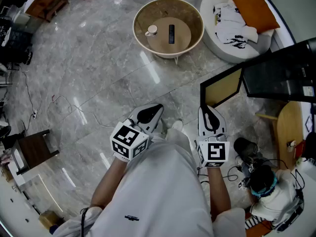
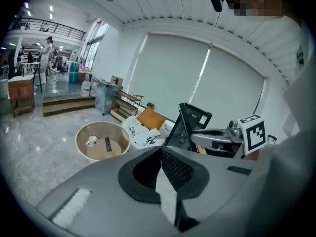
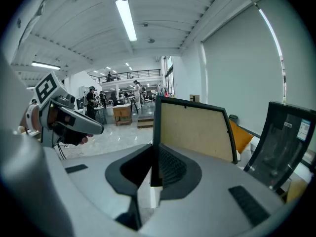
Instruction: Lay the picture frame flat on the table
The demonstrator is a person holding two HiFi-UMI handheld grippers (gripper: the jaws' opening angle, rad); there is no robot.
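The picture frame (image 1: 222,88) stands upright at the right with its brown backing board toward me and a thin black rim. In the right gripper view the picture frame (image 3: 197,130) fills the middle, just beyond the jaws. My right gripper (image 1: 208,109) is held at waist height short of the frame's left edge, apart from it, jaws together and nothing between them. My left gripper (image 1: 154,109) hangs beside it to the left, also shut and holding nothing. A round wooden table (image 1: 168,8) with a raised rim stands farther ahead; the left gripper view shows the round table (image 2: 81,135) too.
On the table lie a white cup (image 1: 152,30) and a black remote (image 1: 171,34). A white seat (image 1: 213,29) with an orange cushion (image 1: 253,8) stands behind the frame. A dark screen (image 1: 281,73) leans at the right. Cables and a wooden chair (image 1: 289,132) crowd the right floor.
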